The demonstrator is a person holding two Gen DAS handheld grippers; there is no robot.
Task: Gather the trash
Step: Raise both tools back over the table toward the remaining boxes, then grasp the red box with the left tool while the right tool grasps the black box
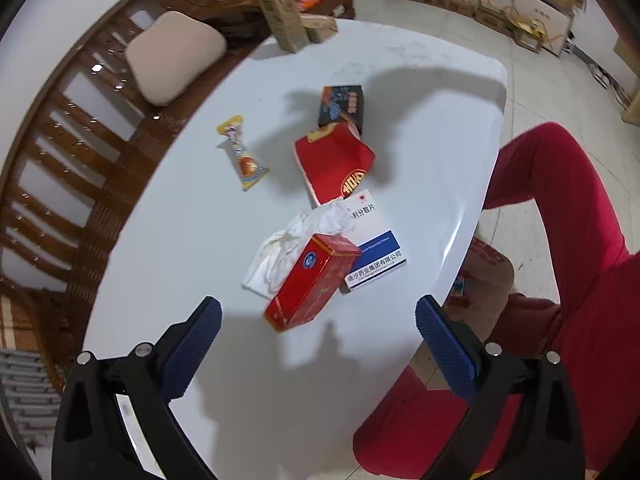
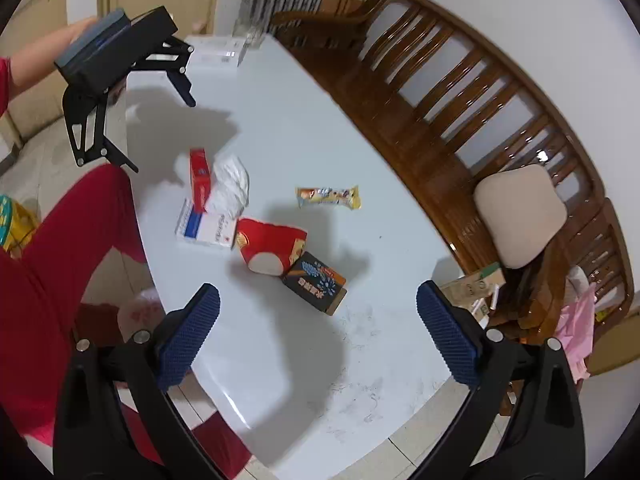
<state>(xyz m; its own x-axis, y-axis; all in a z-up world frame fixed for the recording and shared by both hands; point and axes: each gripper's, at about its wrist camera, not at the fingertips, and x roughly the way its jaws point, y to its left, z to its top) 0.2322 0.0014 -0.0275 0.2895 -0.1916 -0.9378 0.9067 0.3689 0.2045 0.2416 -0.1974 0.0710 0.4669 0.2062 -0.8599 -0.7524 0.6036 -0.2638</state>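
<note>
- Red cardboard catches the eye first: a red packet (image 1: 314, 282) lies tilted on the bench, its far end propped on a crumpled white tissue (image 1: 296, 240) and touching a white-and-blue medicine box (image 1: 374, 240), so the three make one small heap near the bench's right edge.
- Just beyond, a flattened red carton (image 1: 334, 164) leans against a dark box (image 1: 342, 106), and a yellow snack wrapper (image 1: 242, 154) lies alone to the left, well apart from the rest.
- All of this litter sits loose and ungathered, which suggests the collecting is barely begun.
- Left tongs (image 1: 318, 344) hover over the near side of the bench, spread wide and empty, lined up with the red packet as if that were the first pick.
- Right tongs (image 2: 318, 332) hang over the opposite end, also wide and empty, nearest the dark box (image 2: 316, 282).
- From that side the left tongs (image 2: 160, 132) show above the bench edge, carried by a bare hand.
- White bench (image 1: 256, 360) is glossy, with soft shadows and some faint scuffing at one end.
- Along its far side runs a wooden slatted settee (image 2: 440, 92) with a beige cushion (image 2: 520, 216); cardboard boxes (image 1: 472, 0) crowd the tiled floor further off.
- Someone in red trousers (image 1: 560, 208) sits at the right.
</note>
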